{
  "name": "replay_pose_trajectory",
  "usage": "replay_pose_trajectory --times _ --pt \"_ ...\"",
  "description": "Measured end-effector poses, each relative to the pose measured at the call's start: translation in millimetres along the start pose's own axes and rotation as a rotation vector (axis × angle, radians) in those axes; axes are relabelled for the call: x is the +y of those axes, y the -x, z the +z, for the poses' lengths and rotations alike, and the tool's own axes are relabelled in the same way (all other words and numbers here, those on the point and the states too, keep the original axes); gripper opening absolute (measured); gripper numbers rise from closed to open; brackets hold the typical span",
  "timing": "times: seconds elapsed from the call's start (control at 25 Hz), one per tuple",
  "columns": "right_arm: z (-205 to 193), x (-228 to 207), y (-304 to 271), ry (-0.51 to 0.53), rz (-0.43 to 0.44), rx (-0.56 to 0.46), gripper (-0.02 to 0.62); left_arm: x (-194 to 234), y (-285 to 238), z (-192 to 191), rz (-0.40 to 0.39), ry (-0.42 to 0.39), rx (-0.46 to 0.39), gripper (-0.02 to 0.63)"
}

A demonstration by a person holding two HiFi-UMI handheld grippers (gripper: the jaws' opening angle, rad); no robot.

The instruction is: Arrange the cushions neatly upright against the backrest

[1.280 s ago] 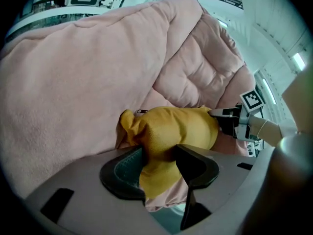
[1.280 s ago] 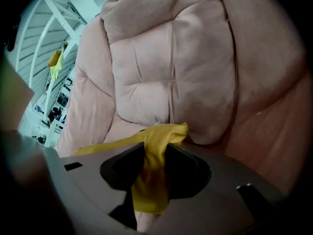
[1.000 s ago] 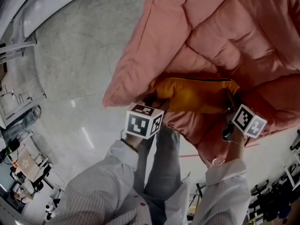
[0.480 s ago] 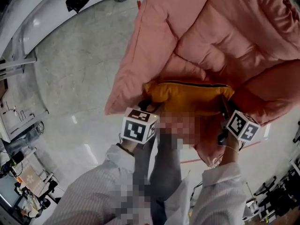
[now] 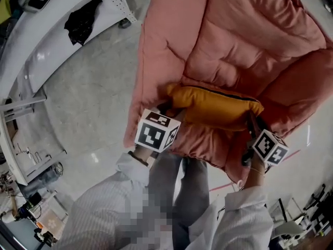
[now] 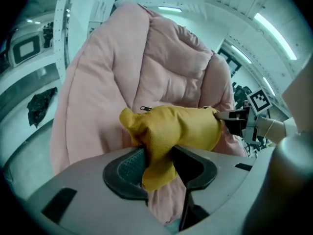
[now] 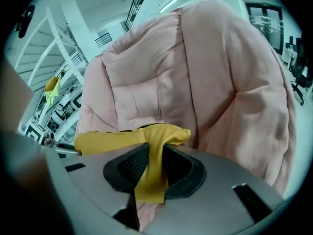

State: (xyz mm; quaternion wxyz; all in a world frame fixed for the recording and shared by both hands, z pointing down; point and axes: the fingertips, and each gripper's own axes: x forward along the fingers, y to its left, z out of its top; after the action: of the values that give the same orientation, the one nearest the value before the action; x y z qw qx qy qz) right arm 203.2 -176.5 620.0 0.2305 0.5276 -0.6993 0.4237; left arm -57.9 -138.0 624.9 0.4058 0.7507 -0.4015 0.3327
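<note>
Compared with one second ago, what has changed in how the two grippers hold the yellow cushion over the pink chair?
The yellow cushion seems to have been carried slightly further in over the pink chair, away from its front left corner. The right gripper has a cushion corner between its jaws, and they are closing on it. Unchanged: the left gripper grips the other corner, and nothing was let go.

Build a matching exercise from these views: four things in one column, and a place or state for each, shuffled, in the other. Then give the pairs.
Things:
1. yellow fabric cushion
2. pink quilted seat
3. black cloth
4. left tool

Places or states:
A. lying on a white surface
B. clamped on a yellow corner
C. standing on the grey floor
D. held crosswise against pink padding

Pairs: 1-D, 2-C, 3-A, 4-B
</note>
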Motion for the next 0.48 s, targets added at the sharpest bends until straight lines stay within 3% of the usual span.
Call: replay_pose_trajectory --times 0.28,0.48 --pt "4.4 -30.9 -6.2 -0.129 -0.04 -0.097 0.094 -3.8 -30.0 42.8 -0.025 -0.119 0.001 0.176" --pt "9.8 -46.1 -18.7 -0.164 -0.065 -0.111 0.094 2.2 -55.6 63.0 -0.042 -0.141 0.009 0.178"
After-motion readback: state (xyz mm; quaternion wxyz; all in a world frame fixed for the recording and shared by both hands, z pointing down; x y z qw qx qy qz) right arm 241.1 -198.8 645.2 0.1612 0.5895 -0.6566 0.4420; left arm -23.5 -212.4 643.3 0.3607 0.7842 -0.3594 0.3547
